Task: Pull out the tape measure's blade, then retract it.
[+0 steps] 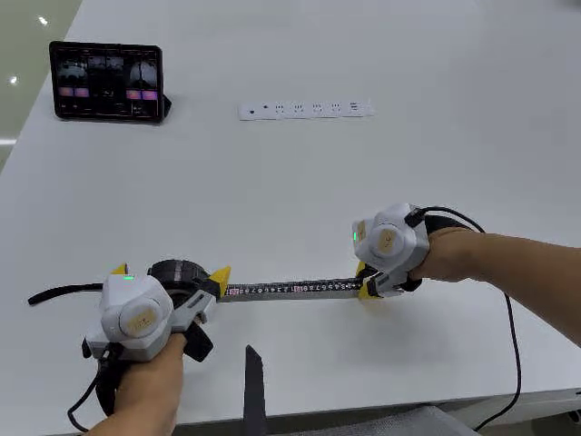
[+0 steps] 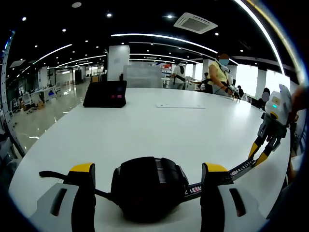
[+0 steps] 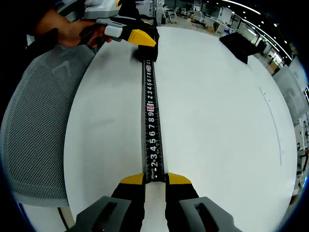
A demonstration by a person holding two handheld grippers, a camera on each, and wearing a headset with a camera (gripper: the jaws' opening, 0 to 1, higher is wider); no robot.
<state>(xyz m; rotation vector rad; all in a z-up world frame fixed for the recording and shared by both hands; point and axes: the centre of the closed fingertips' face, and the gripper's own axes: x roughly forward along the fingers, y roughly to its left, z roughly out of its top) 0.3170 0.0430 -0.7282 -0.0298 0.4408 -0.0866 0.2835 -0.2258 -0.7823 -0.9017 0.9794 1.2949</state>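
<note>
Currently the blade [image 1: 290, 289] is pinched at its tip by the right gripper [image 1: 369, 283], lower centre-right; its axis runs left to the case [image 1: 182, 275], bracketed by the wide left gripper [image 2: 148, 169], lower left.

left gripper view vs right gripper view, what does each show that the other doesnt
Left gripper view adds people standing across the room and ceiling lights, with the case up close between the left gripper jaws. Right gripper view adds readable numbers on the blade and a mesh chair. Shared: blade, tablet, white table.
</note>
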